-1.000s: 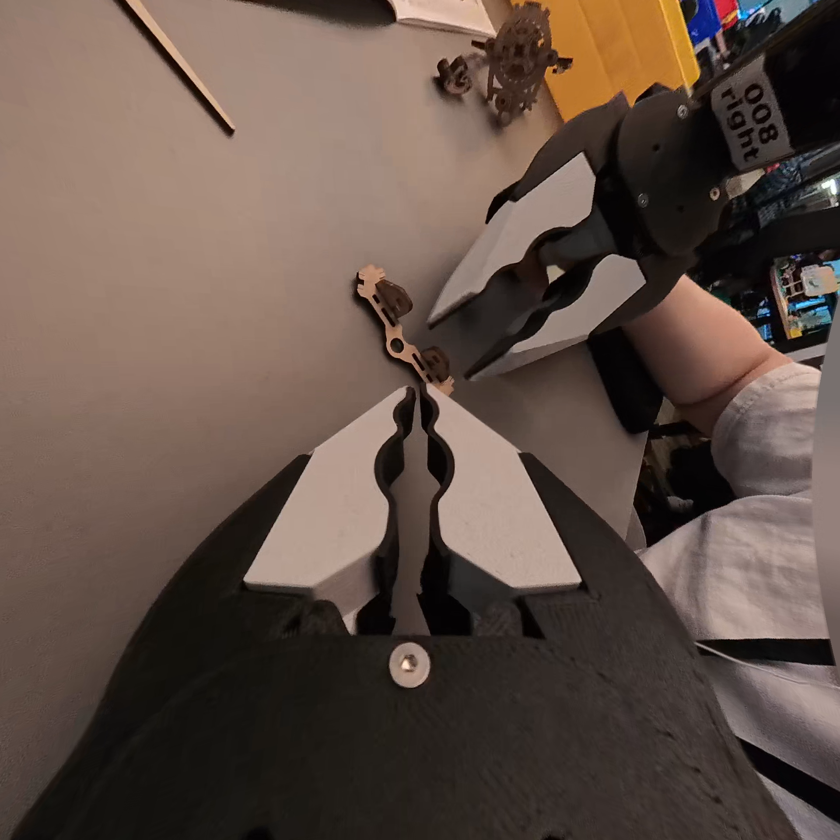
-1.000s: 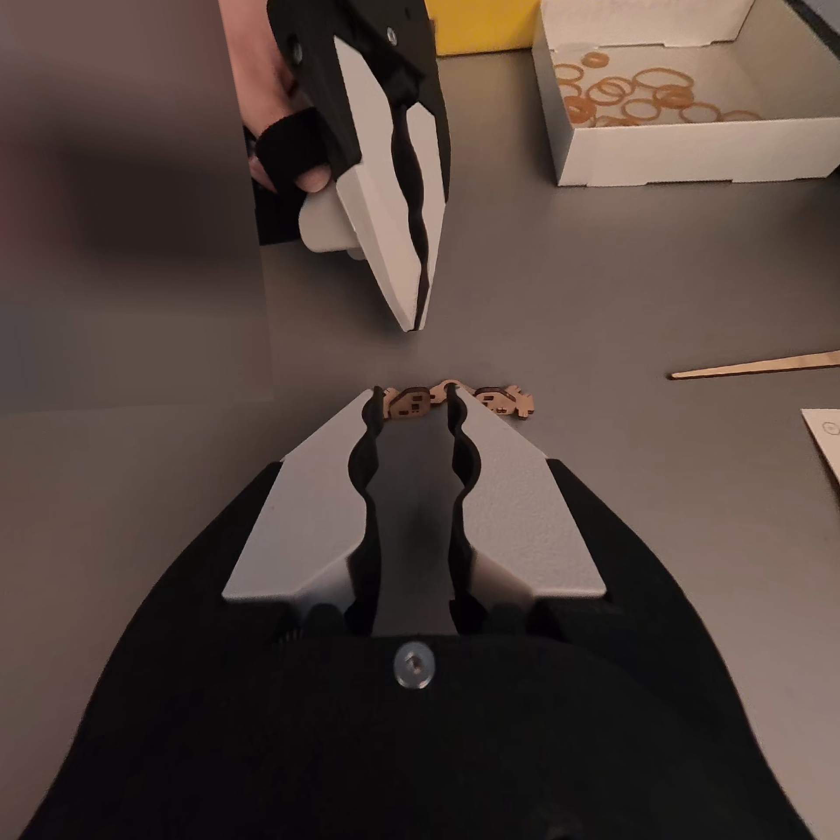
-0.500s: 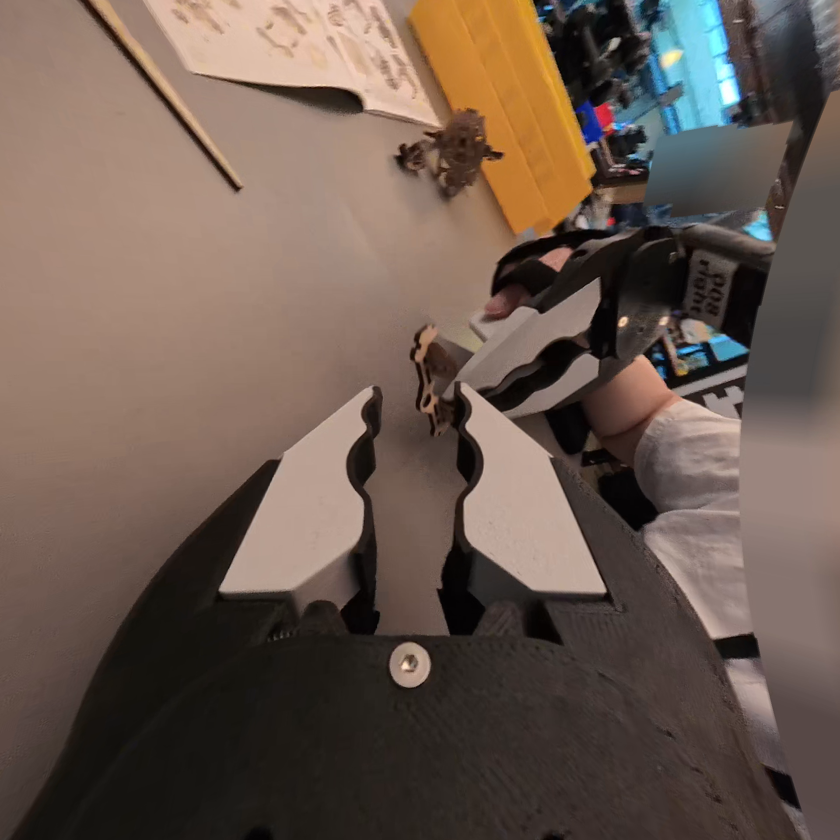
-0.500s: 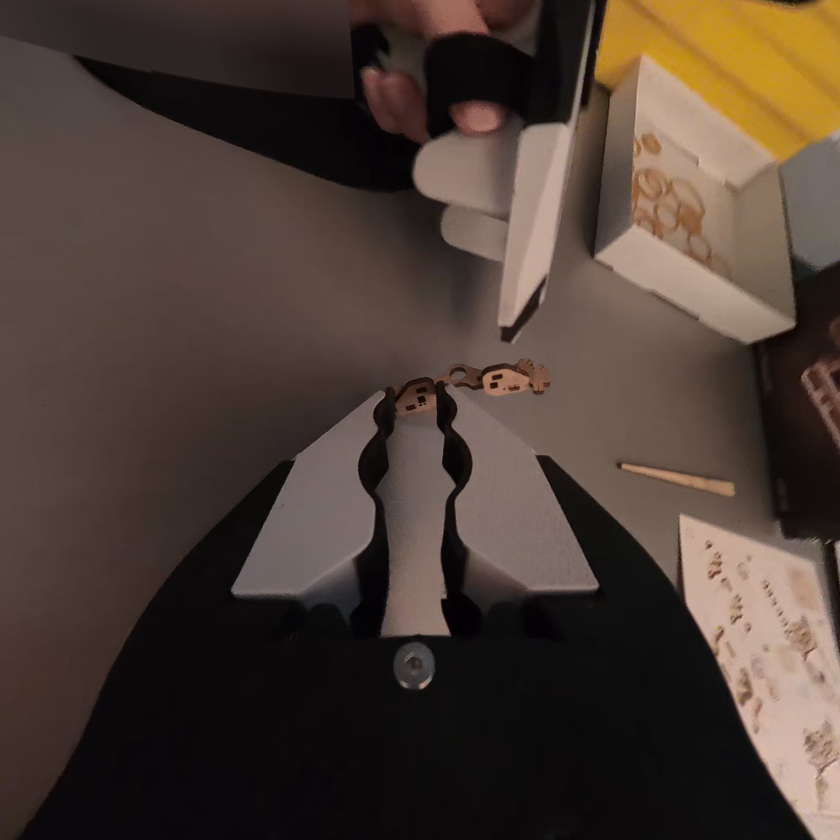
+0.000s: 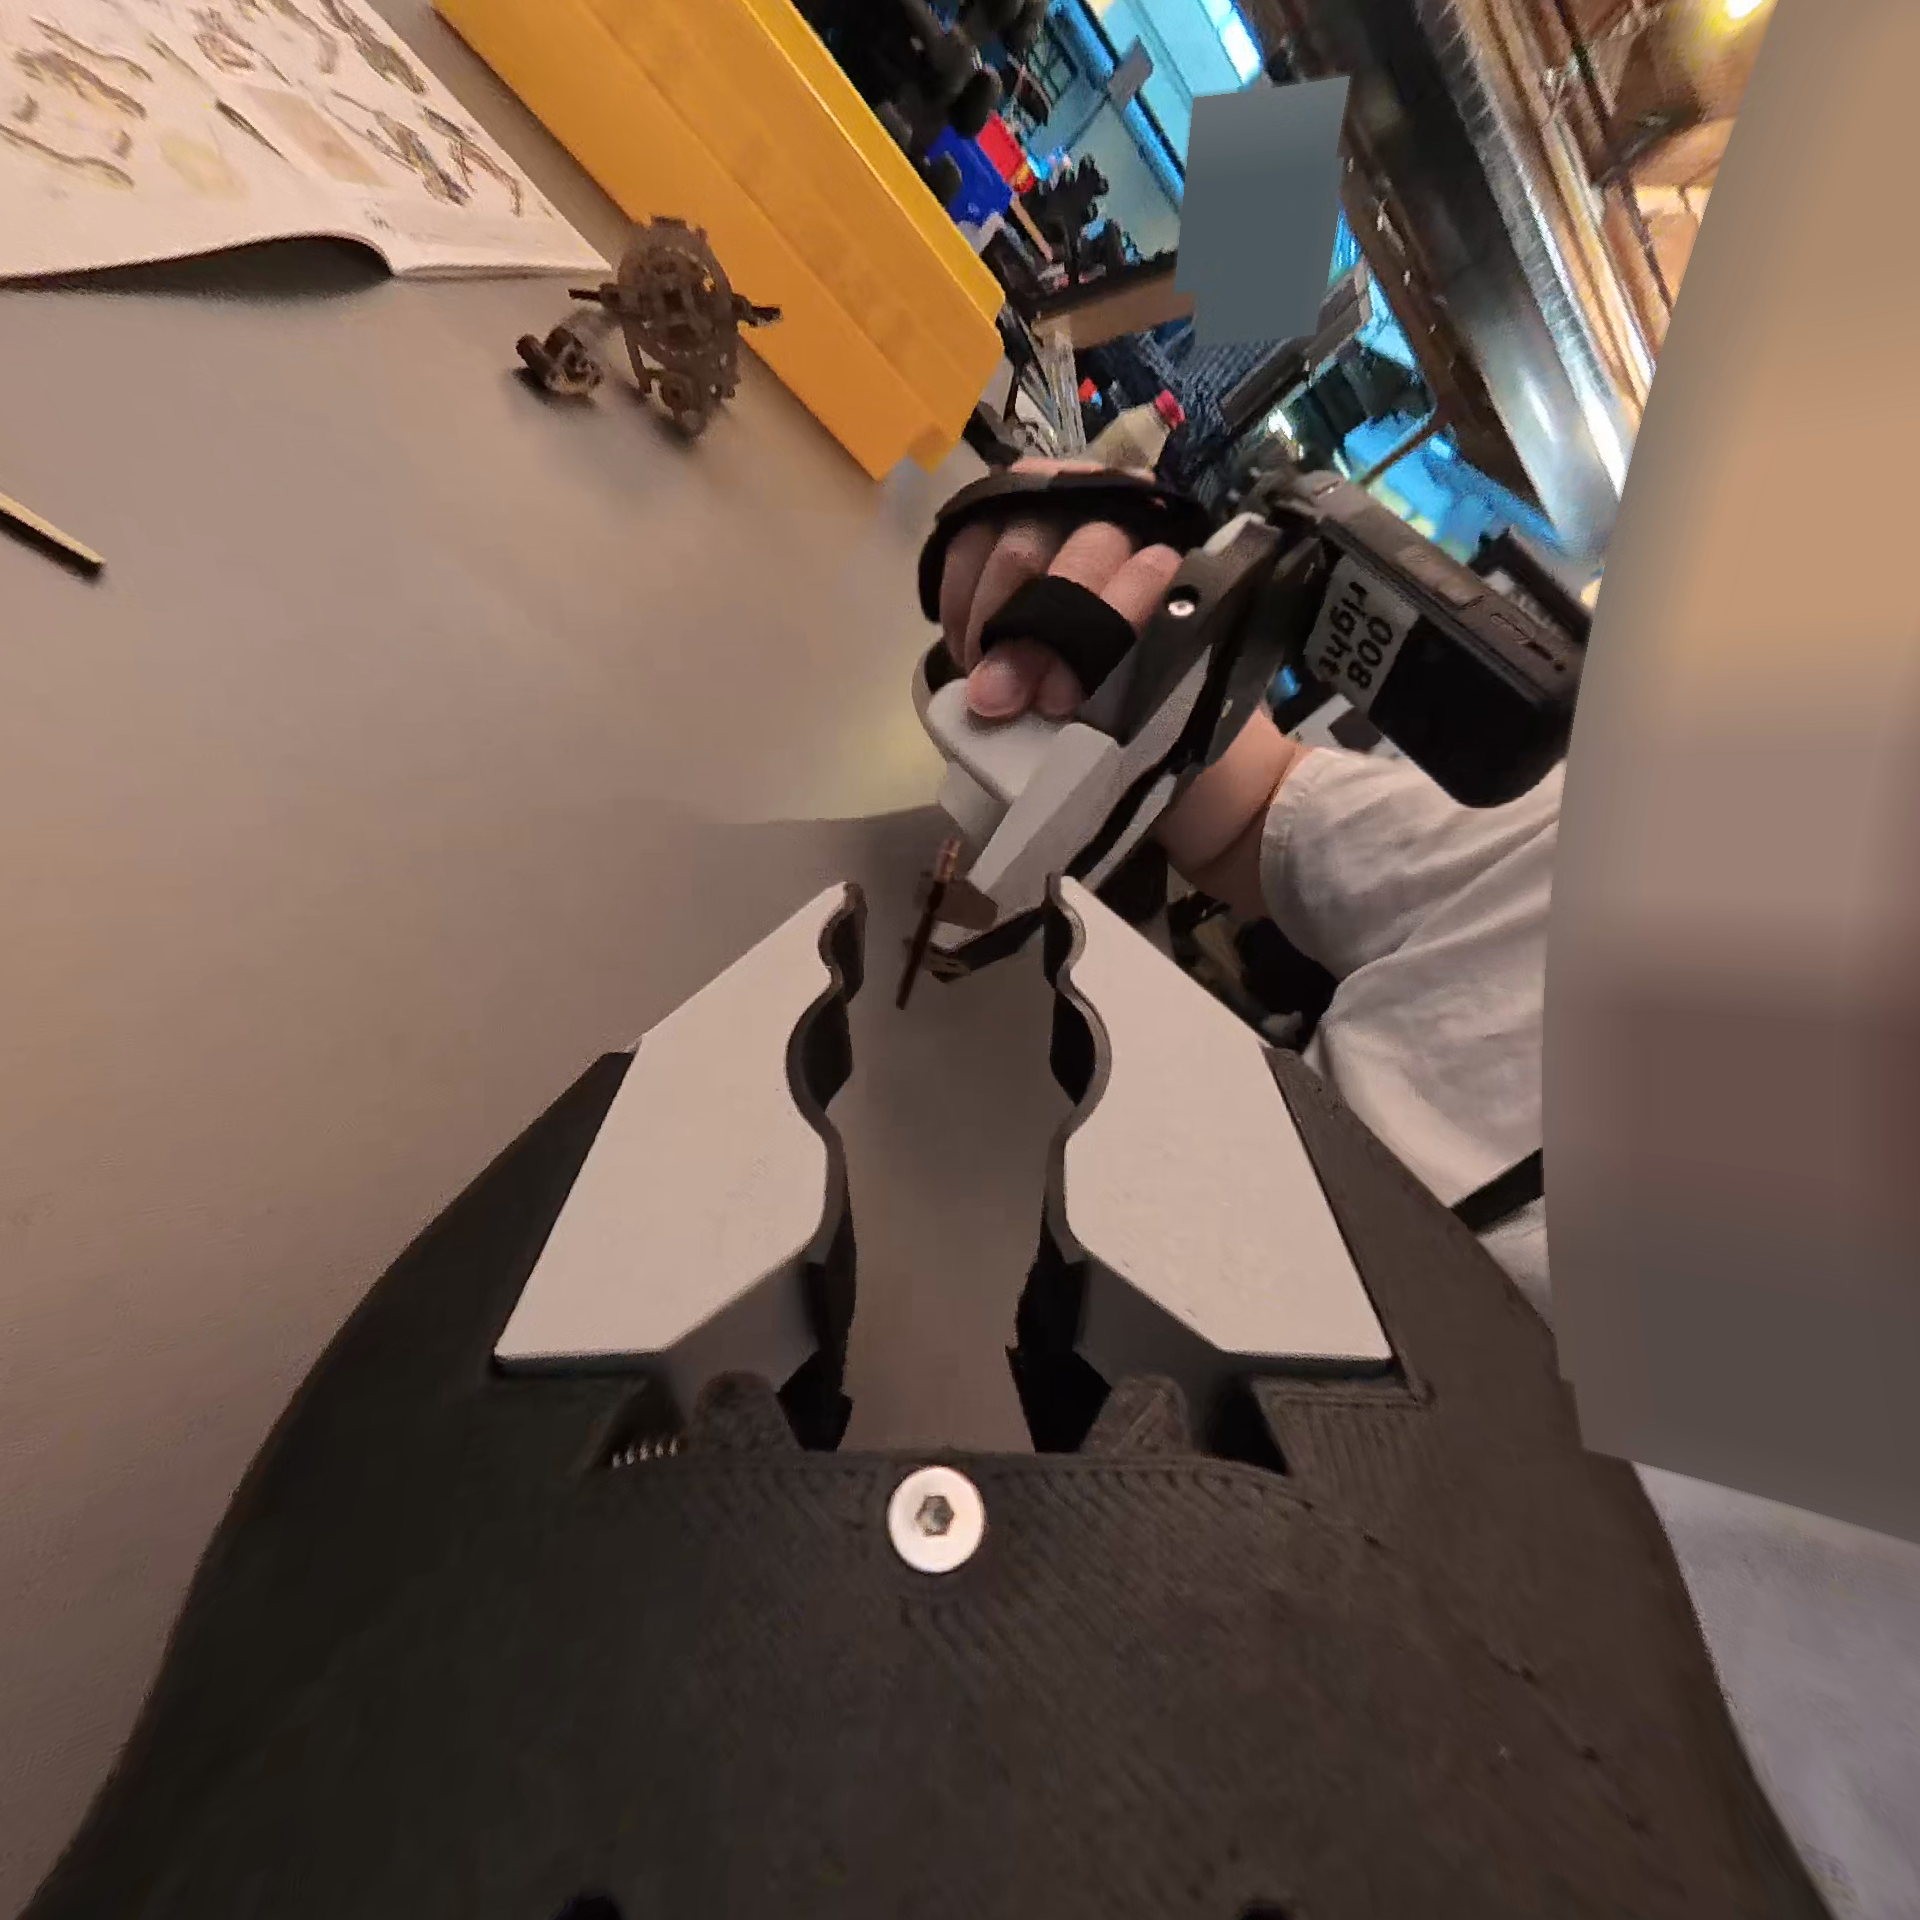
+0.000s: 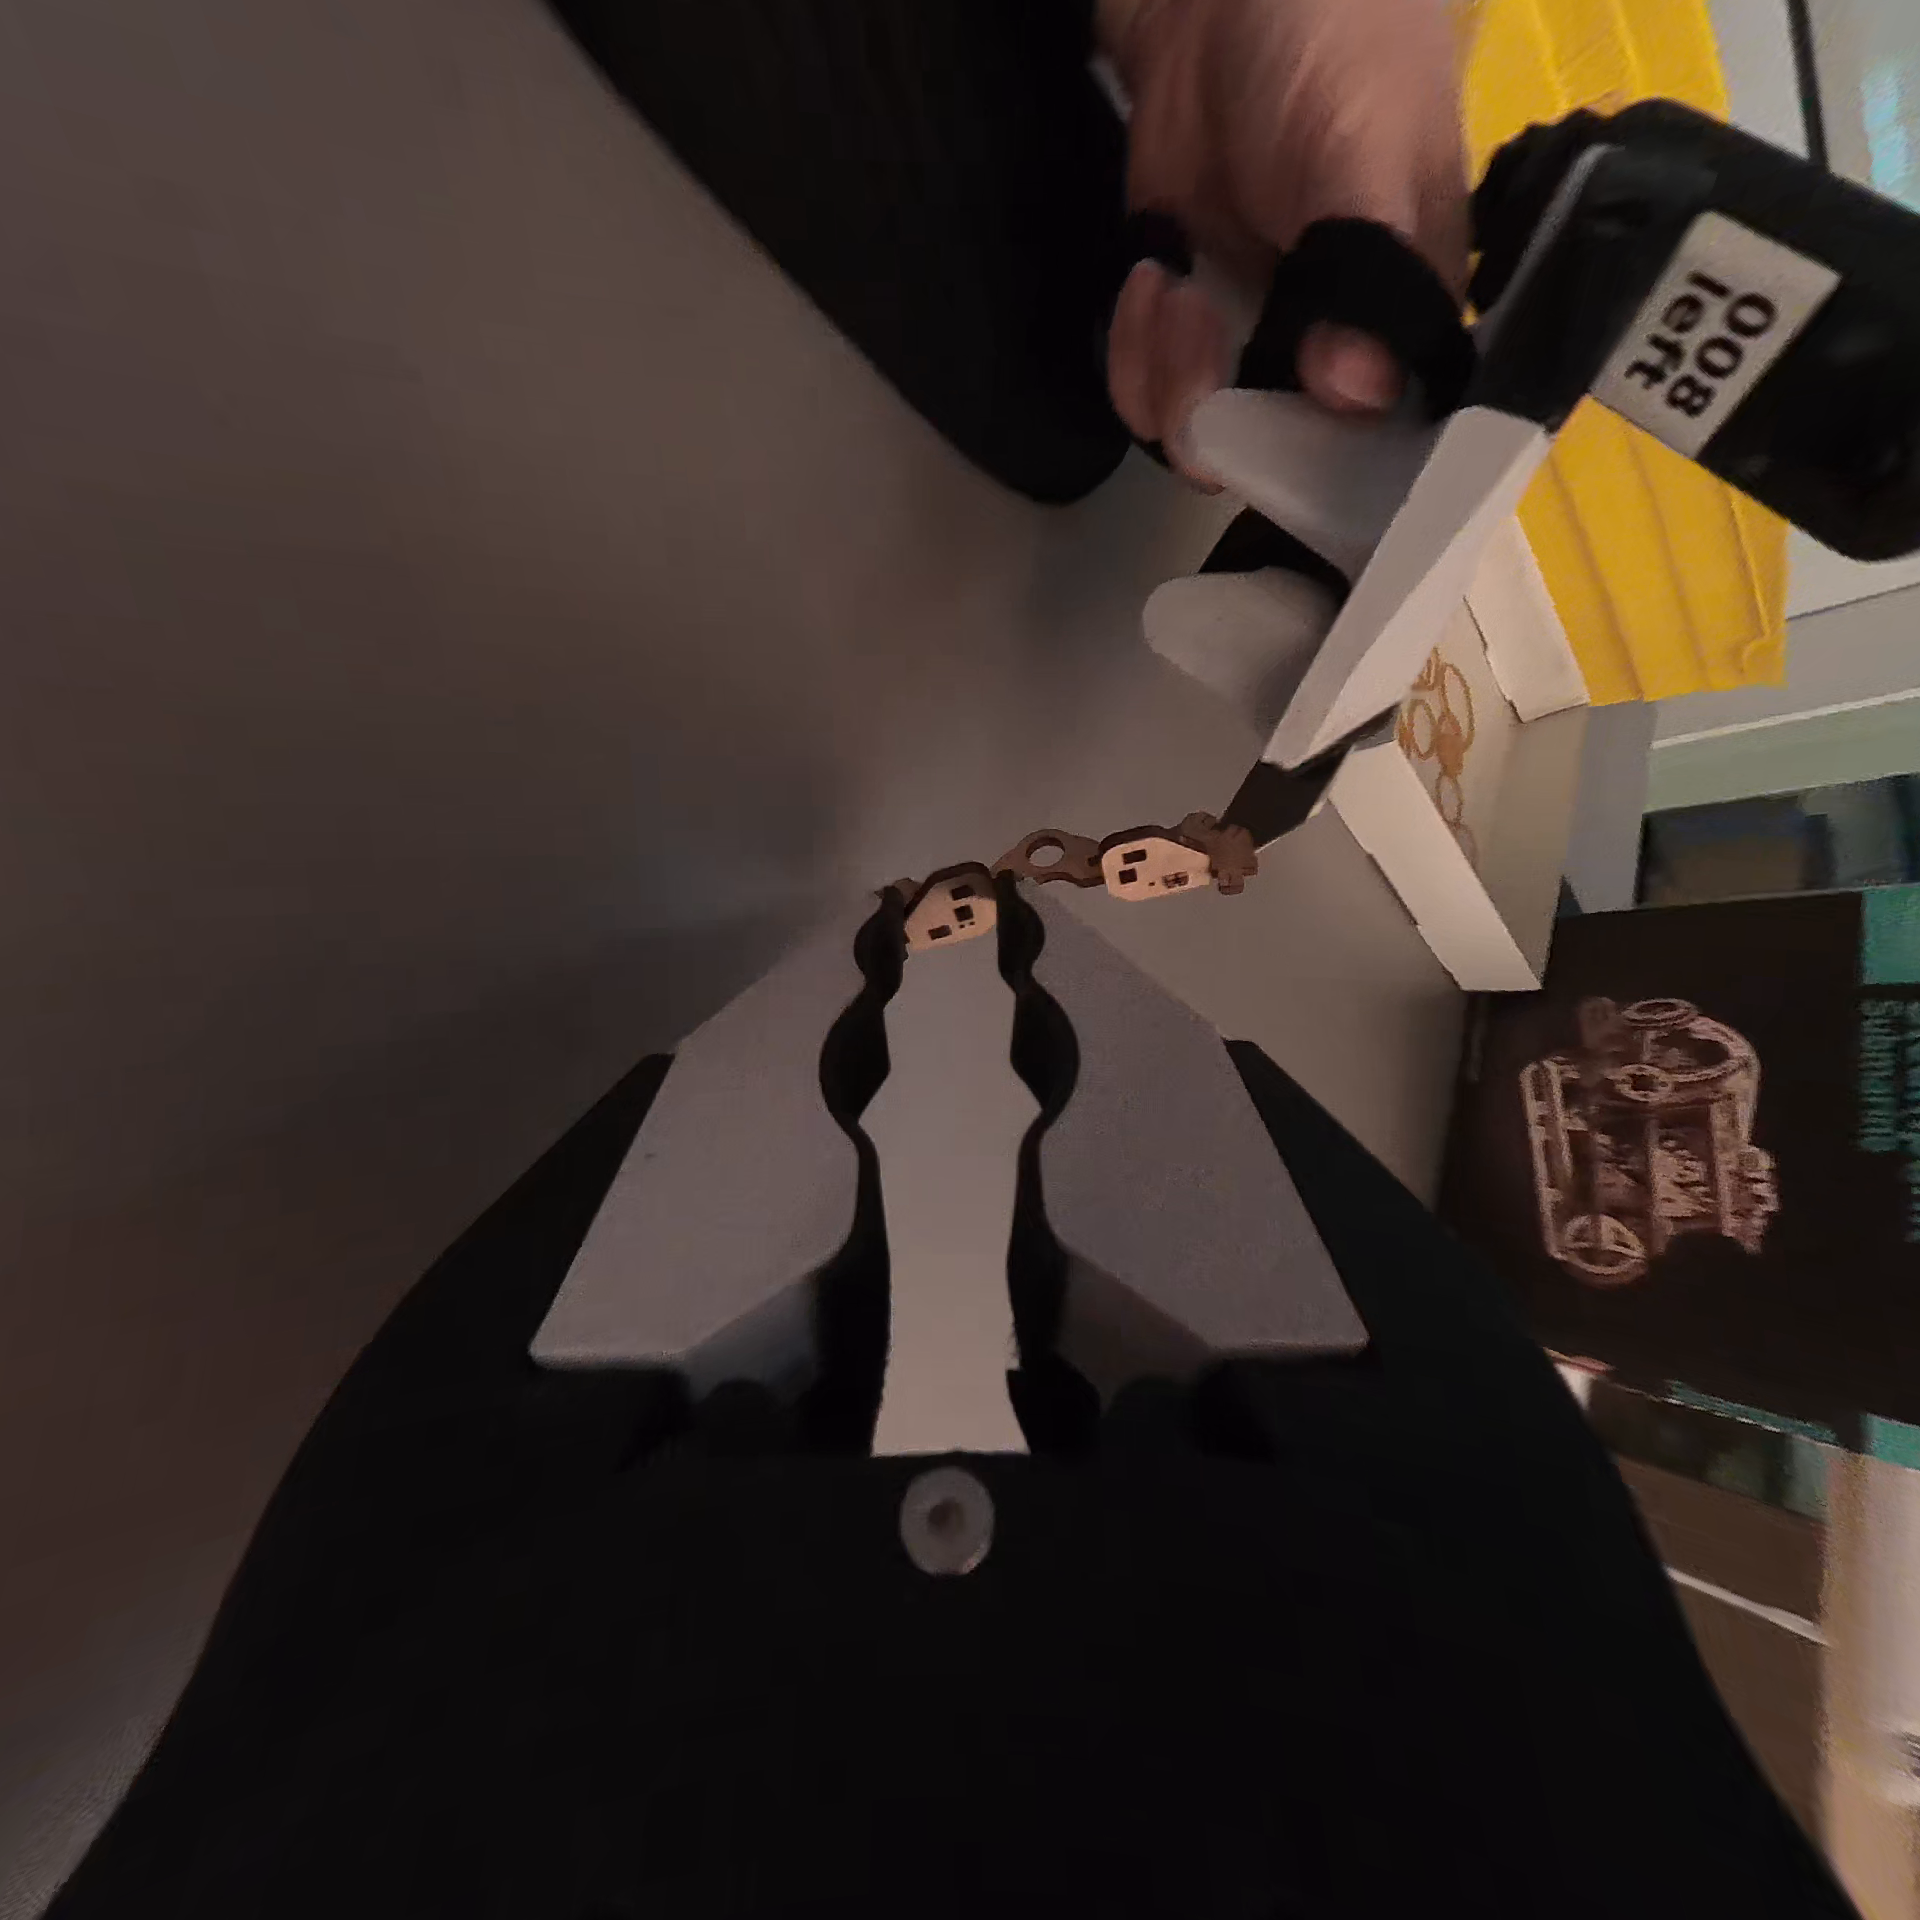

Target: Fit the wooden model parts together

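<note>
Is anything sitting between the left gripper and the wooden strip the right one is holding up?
Nothing visible. The left gripper is open around the wooden strip's free end, while the right gripper clamps the other end.

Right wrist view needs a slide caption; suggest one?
Right gripper clamps a wooden linkage piece while the left gripper approaches its far end.

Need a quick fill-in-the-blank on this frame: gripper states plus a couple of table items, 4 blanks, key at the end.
1. The right gripper is shut on one end of the flat ____ part.
2. The left gripper has its jaws ____, with the part seen edge-on between them.
3. The bin behind the small gear model is ____ in colour.
4. The tan rings lie inside a ____ box.

Missing words: wooden; open; yellow; white
</note>
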Motion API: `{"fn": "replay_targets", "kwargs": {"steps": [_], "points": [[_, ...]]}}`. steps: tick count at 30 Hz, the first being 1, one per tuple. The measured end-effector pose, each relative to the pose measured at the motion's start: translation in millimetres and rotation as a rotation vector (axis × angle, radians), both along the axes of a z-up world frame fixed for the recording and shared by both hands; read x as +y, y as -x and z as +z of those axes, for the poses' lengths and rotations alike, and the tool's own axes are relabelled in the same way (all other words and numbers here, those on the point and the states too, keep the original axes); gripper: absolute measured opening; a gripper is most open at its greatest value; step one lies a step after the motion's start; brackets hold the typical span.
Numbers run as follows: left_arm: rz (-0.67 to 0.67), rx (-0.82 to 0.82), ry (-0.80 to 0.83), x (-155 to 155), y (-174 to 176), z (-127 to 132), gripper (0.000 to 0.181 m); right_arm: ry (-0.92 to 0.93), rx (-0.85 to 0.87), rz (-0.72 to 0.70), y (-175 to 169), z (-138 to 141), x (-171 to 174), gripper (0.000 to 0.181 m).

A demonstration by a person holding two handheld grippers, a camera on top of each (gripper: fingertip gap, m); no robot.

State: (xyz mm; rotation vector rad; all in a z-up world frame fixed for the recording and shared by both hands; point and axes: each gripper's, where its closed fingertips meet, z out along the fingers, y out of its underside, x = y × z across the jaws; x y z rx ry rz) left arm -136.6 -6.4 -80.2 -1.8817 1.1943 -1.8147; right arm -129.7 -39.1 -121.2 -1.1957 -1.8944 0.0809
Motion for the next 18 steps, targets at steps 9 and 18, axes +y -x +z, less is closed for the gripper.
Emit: {"fn": "replay_targets", "kwargs": {"steps": [9, 18], "points": [[-0.077, 0.033, -0.292, -12, -1, -6, 0.004, -0.112, -0.076, 0.045, -1, -5, -6, 0.018], [0.002, 0.012, -0.106, -1, -2, 0, 0.000, 0.202, 0.222, -0.022, 1, 18, -2, 0.022]]}}
